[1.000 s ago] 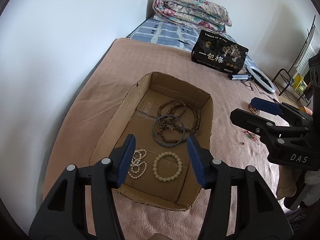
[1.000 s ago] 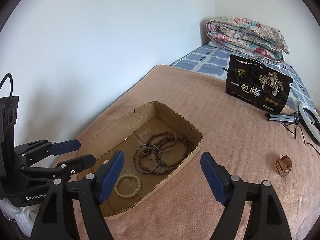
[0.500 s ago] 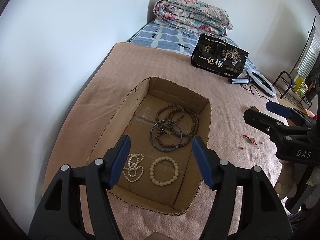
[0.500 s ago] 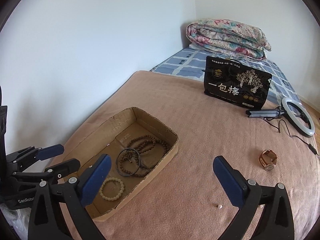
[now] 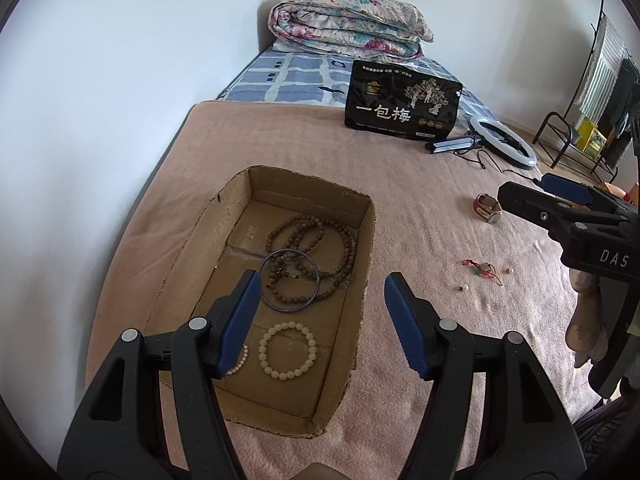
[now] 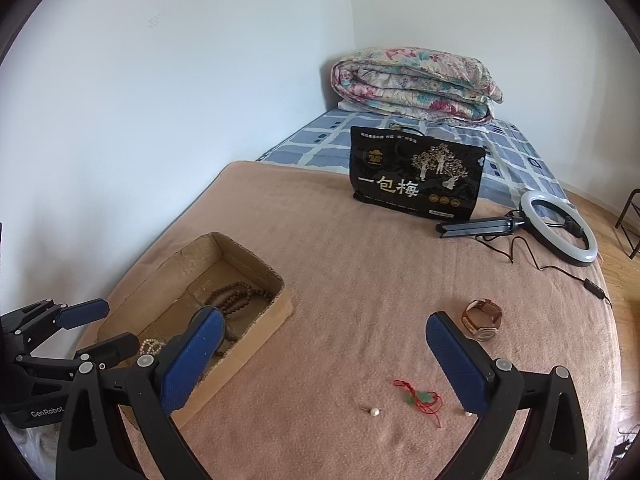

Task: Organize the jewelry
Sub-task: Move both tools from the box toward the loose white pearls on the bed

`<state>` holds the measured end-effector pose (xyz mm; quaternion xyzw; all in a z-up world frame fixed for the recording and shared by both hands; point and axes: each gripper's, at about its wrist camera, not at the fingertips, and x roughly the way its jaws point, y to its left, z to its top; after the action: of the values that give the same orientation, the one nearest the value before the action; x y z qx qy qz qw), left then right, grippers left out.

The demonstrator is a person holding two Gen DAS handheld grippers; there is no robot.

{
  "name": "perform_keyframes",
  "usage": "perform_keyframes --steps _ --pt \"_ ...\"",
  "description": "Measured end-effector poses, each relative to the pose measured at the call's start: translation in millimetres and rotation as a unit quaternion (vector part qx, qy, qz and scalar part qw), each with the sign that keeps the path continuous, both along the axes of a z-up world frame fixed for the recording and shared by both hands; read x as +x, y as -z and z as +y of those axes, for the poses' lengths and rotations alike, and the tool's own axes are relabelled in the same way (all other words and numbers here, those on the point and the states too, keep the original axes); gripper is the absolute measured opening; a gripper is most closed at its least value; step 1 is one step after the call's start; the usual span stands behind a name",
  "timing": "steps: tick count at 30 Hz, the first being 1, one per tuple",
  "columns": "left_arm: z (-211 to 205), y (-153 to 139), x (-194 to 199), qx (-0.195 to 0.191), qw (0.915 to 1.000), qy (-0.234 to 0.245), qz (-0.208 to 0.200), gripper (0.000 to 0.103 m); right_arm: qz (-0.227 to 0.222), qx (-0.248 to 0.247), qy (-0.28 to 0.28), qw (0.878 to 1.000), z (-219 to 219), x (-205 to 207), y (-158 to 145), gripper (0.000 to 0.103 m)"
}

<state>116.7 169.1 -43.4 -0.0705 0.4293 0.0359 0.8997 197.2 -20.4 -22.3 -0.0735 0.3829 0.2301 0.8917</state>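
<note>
An open cardboard box (image 5: pixel 224 216) lies on the pink blanket. In it are a long brown bead string (image 5: pixel 344 240), a dark bangle (image 5: pixel 290 310), a white bead bracelet (image 5: pixel 286 376) and a small pearl strand (image 5: pixel 240 360). My left gripper (image 5: pixel 323 280) hovers over the box's near end, open and empty. To the right, loose on the blanket, lie a brown-strapped watch (image 6: pixel 482 320), a red cord with a green pendant (image 6: pixel 420 398) and a small pearl (image 6: pixel 374 412). My right gripper (image 6: pixel 322 316) hangs wide open above them, holding nothing.
A black printed bag (image 5: pixel 402 106) stands further back, with a ring light on its folded stand (image 6: pixel 476 226) beside it. A folded floral quilt (image 5: pixel 344 28) sits at the bed's head. White wall runs along the left; the bed edge, floor and a black rack (image 5: pixel 560 132) are right.
Both grippers have drawn back and risen a little. The right one swung from the box toward the loose items and spread its jaws wider. The left jaws widened slightly.
</note>
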Motion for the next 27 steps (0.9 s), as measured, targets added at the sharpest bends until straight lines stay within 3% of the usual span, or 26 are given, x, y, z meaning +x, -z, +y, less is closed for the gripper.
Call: perform_keyframes --steps 16,27 --pt "-82 3 32 -0.009 0.9964 0.084 0.005 0.066 0.004 -0.007 0.087 0.996 -121 41 -9 0.103" --pt "-136 24 58 -0.012 0.9904 0.136 0.021 0.064 0.029 -0.008 0.116 0.993 -180 54 9 0.103"
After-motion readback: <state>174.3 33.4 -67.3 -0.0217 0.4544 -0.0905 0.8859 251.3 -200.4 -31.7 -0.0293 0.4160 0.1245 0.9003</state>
